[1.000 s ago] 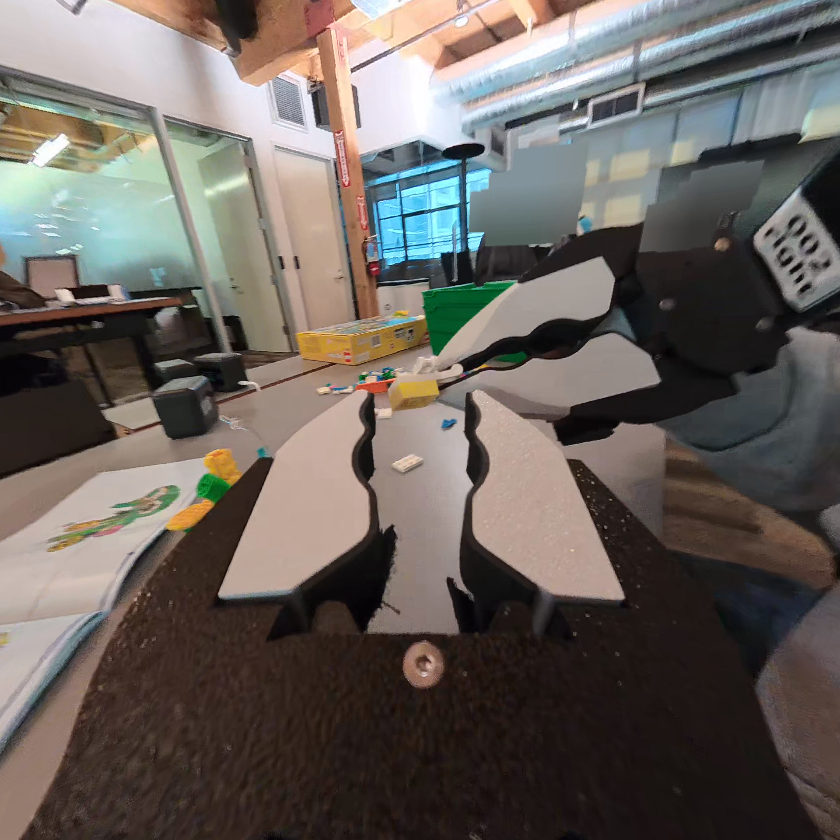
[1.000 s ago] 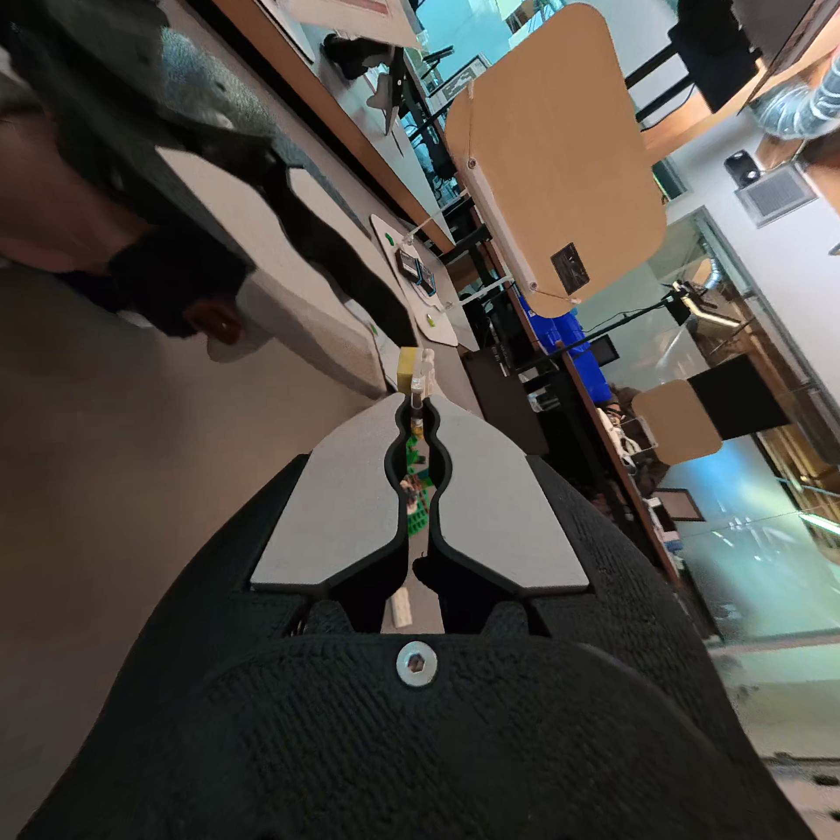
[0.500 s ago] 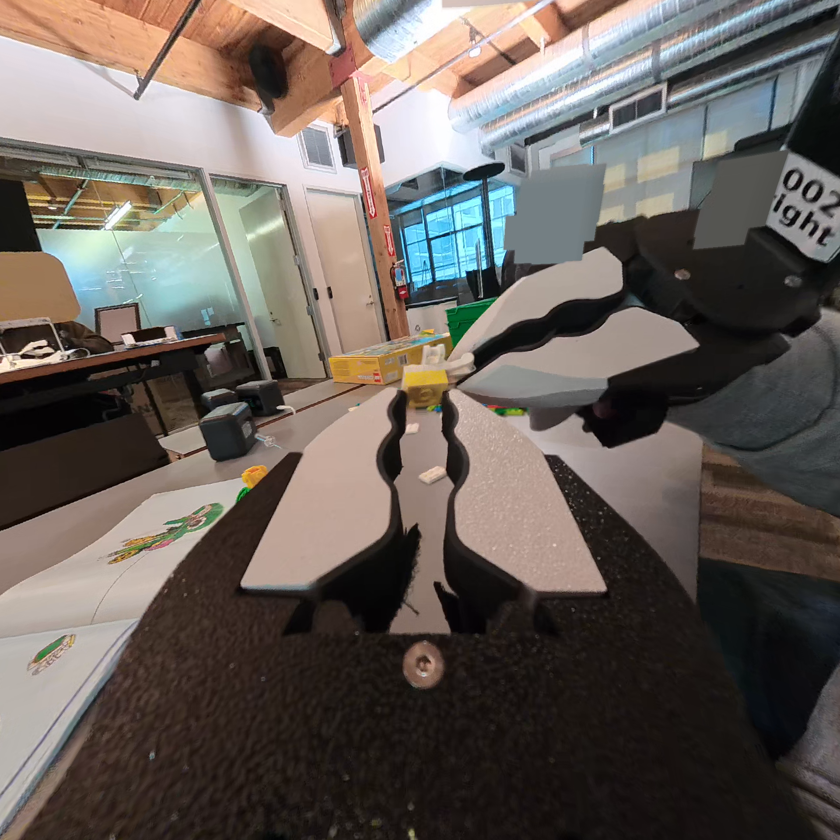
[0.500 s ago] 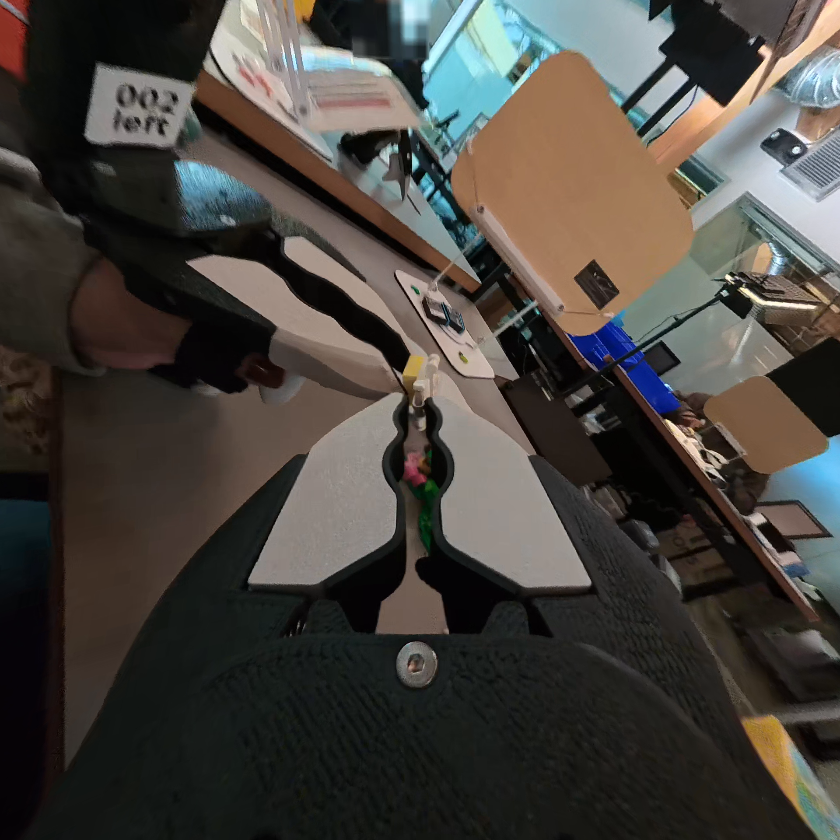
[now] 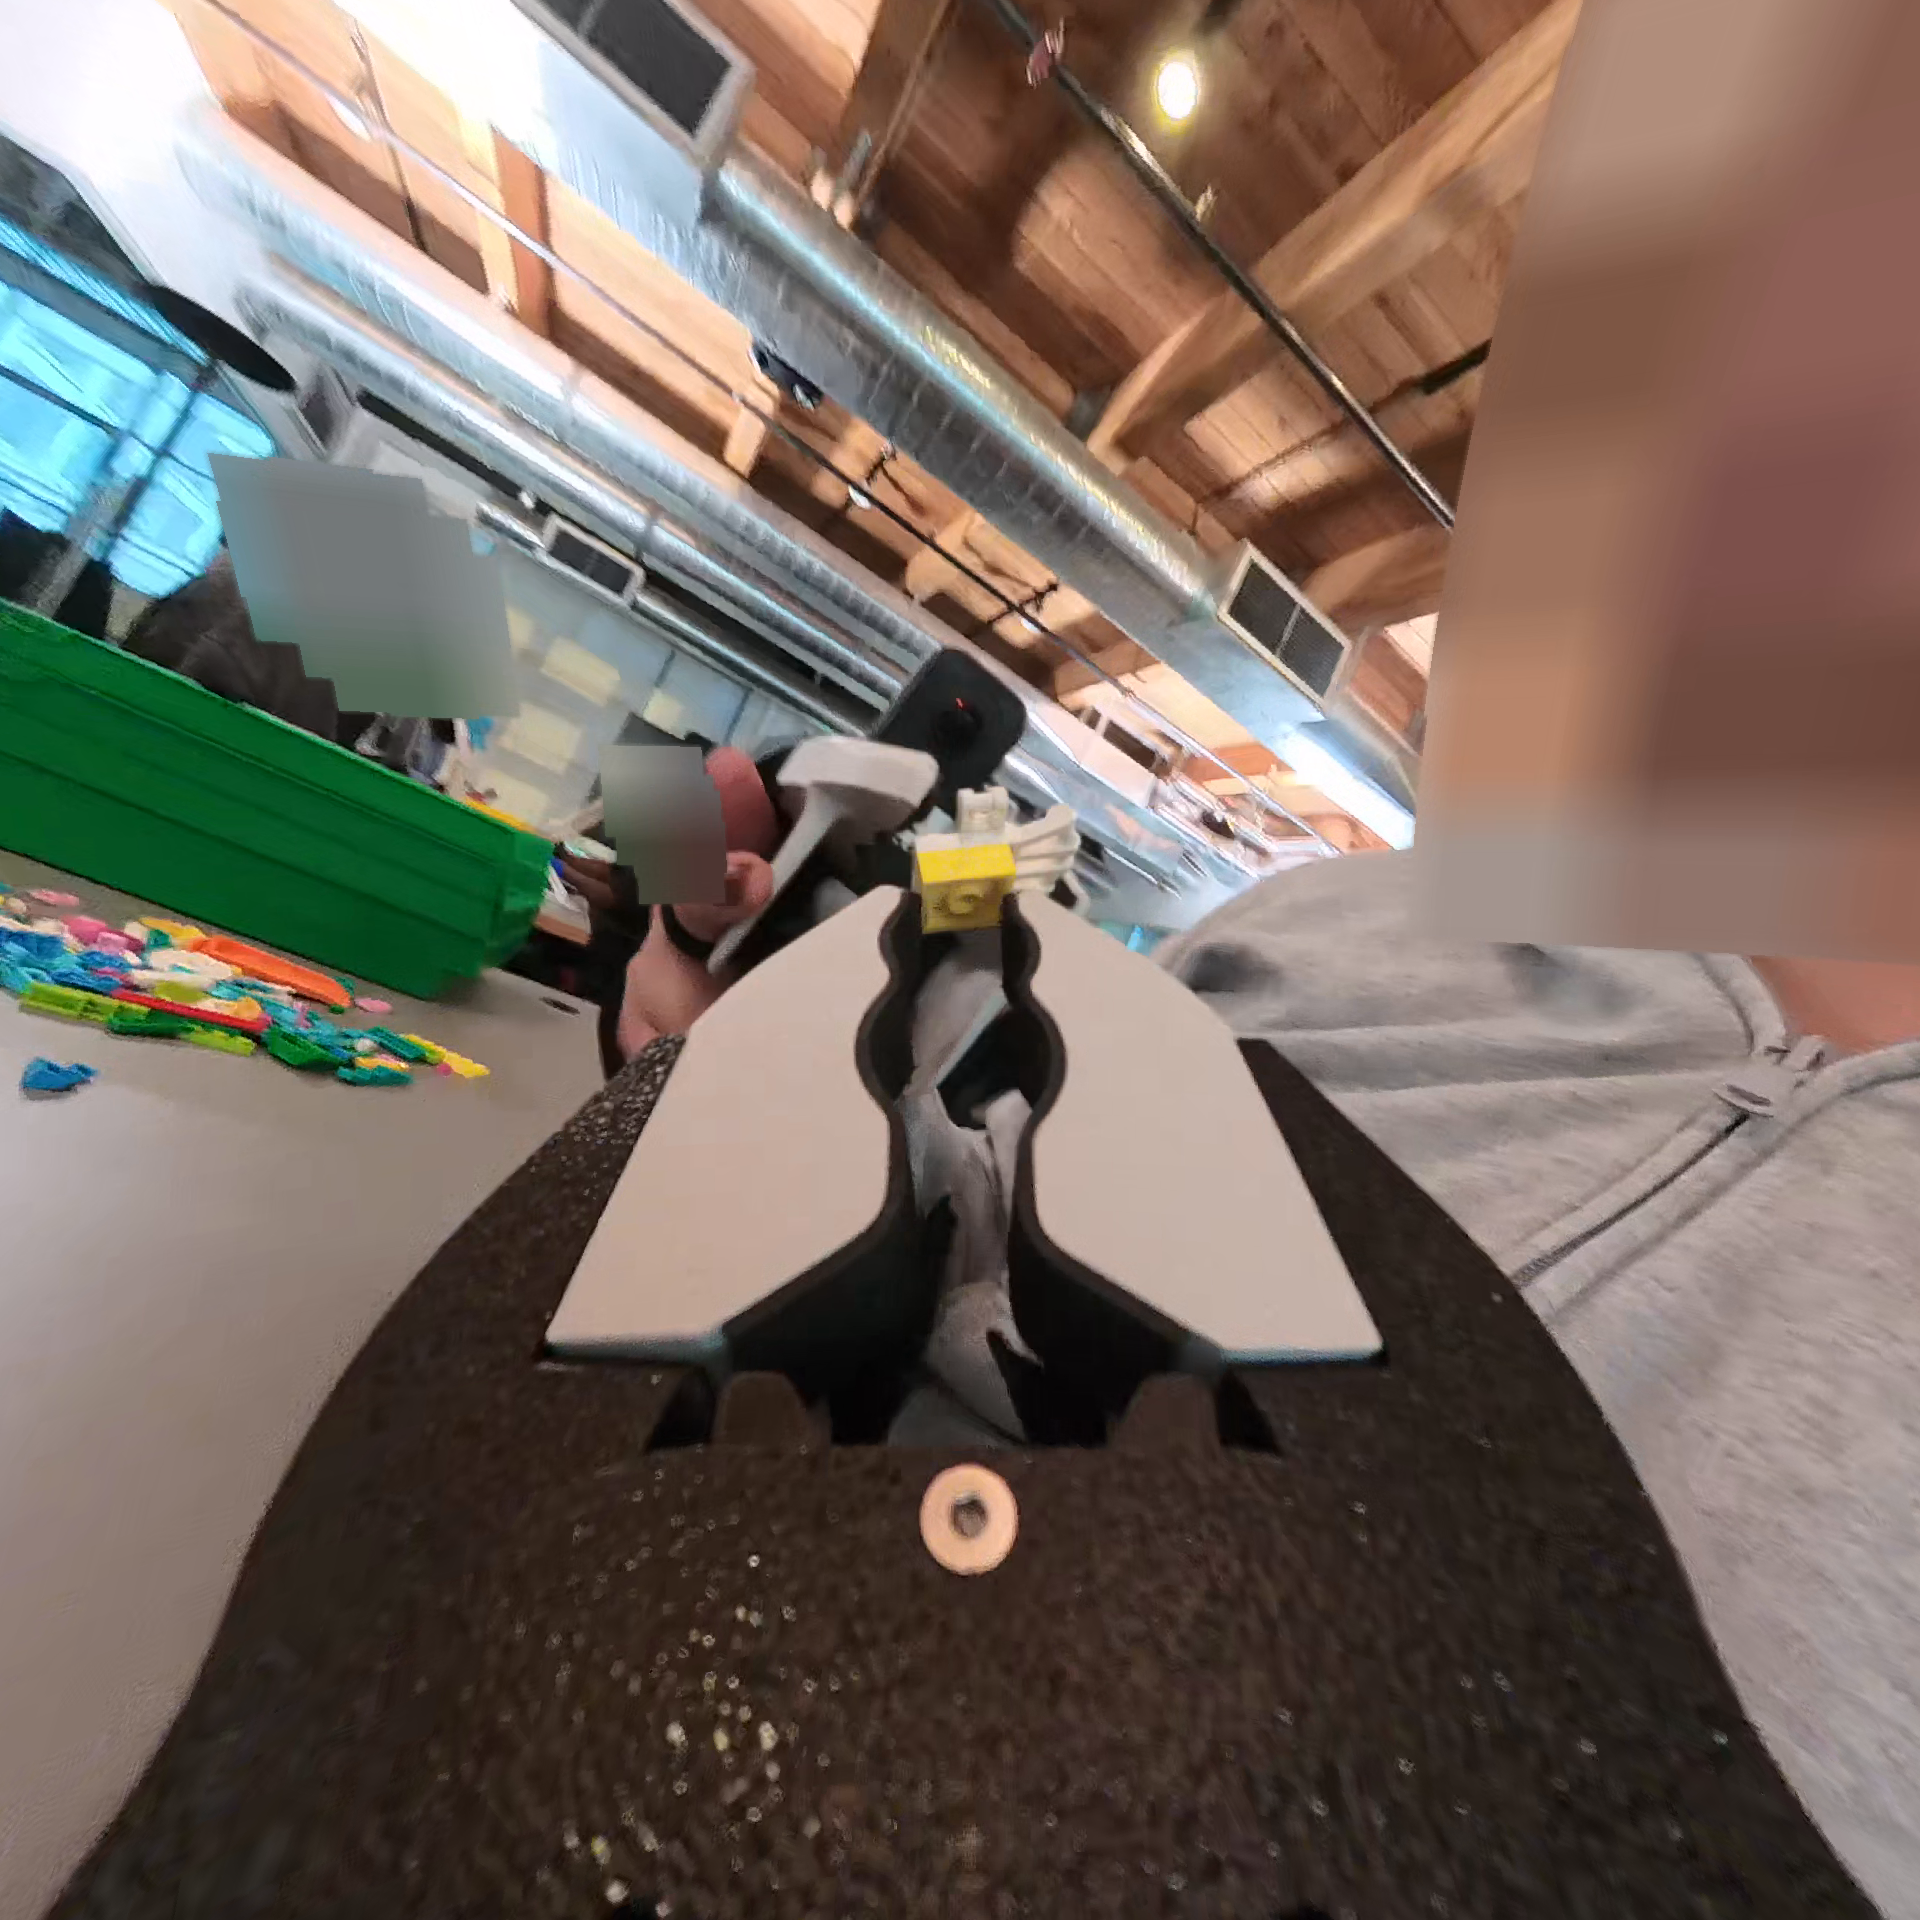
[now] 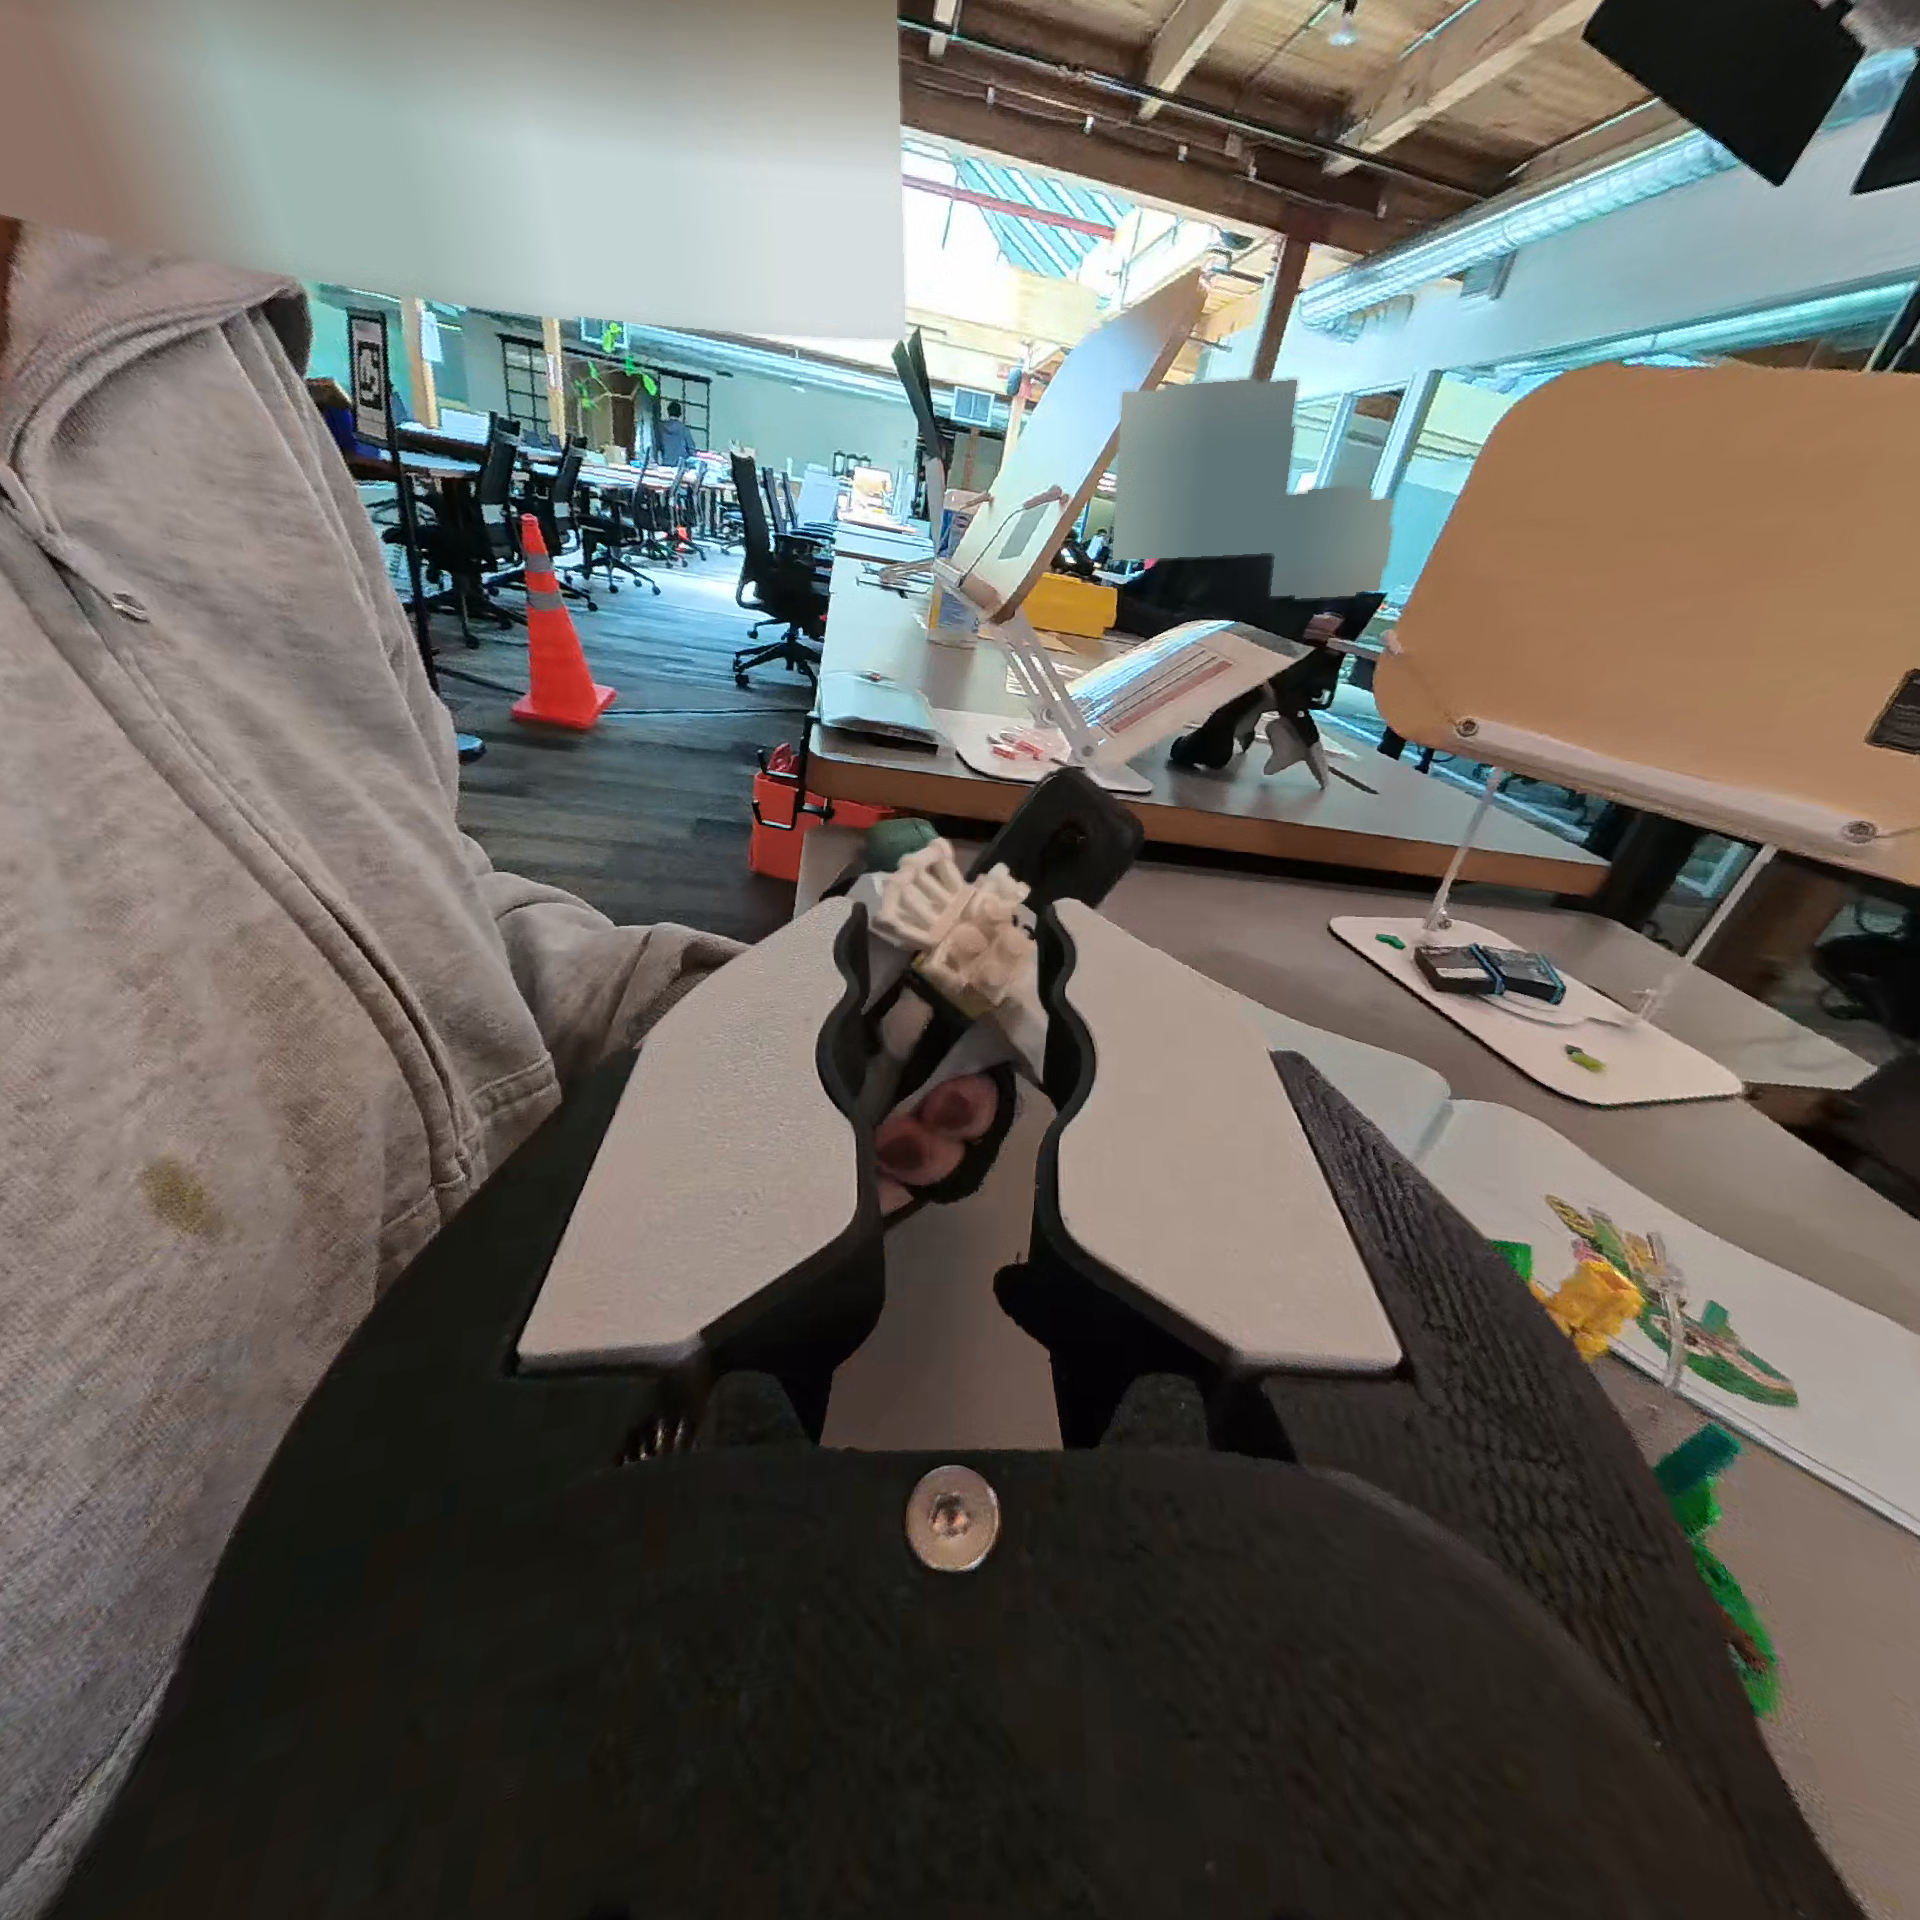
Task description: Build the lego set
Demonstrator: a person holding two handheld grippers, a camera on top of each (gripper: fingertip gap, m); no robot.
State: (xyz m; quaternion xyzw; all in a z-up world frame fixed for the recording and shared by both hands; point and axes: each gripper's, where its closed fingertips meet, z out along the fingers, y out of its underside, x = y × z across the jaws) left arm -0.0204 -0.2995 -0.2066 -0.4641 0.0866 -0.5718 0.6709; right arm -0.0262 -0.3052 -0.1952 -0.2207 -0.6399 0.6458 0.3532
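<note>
My left gripper [image 5: 961, 920] is shut on a small yellow brick [image 5: 961, 896] at its fingertips, held up in the air near the person's chest. White claw-like pieces [image 5: 1023, 831] are stuck to the brick's top and right side. In the right wrist view the same white pieces [image 6: 961, 925] sit between the tips of my right gripper [image 6: 951, 920]. Its jaws are spread wider than the pieces, and I see no contact with them. The right gripper's fingers [image 5: 852, 774] show behind the brick in the left wrist view.
A pile of loose coloured bricks [image 5: 187, 997] lies on the grey table [image 5: 208, 1247] before a green bin [image 5: 239, 821]. An open instruction booklet [image 6: 1714, 1340] with a yellow-green partial build [image 6: 1590, 1299] lies to the right. The person's grey sweatshirt [image 6: 208, 831] is close. Left and right tips are no more than a few centimetres apart.
Both grippers rose from the table and swung toward the person's chest. My left gripper closed on the yellow brick. My right gripper's jaws, shut on the white piece before, have spread apart.
</note>
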